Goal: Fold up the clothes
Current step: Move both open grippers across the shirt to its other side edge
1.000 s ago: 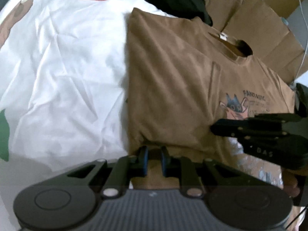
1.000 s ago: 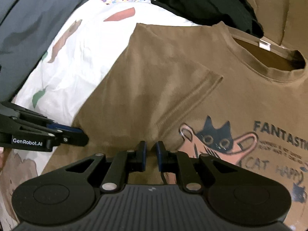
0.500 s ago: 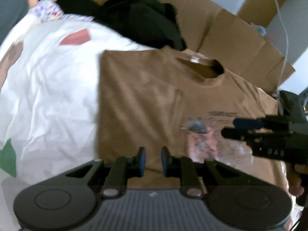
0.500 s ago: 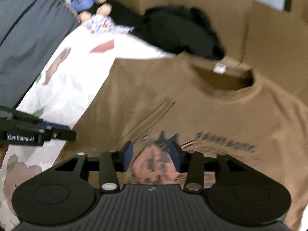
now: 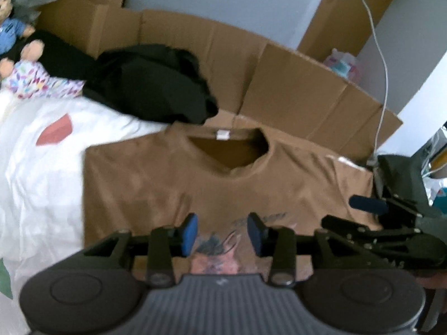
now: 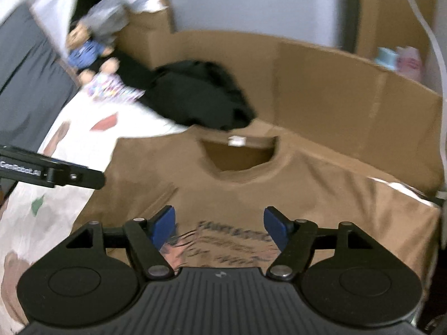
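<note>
A brown T-shirt (image 5: 156, 184) (image 6: 321, 195) with a cat print lies flat on the white bedsheet (image 5: 36, 173), collar toward the far side, its left sleeve folded in over the chest. My left gripper (image 5: 222, 234) hangs above the print, jaws opening, nothing between the blue pads. My right gripper (image 6: 220, 226) also hovers over the print, jaws opening wide and empty. Each gripper shows in the other's view: the right gripper (image 5: 368, 212) at the shirt's right edge, the left gripper (image 6: 69, 177) at its left edge.
A black garment (image 5: 156, 89) (image 6: 201, 97) is piled beyond the collar. Dolls (image 5: 25, 67) (image 6: 89, 55) lie at the far left. Cardboard panels (image 5: 307, 95) (image 6: 349, 89) wall the far side, with a white cable (image 5: 382, 64) at the right.
Both grippers let go of the shirt, opened, and rose back from it. The view now takes in the whole shirt, the cardboard and the wall.
</note>
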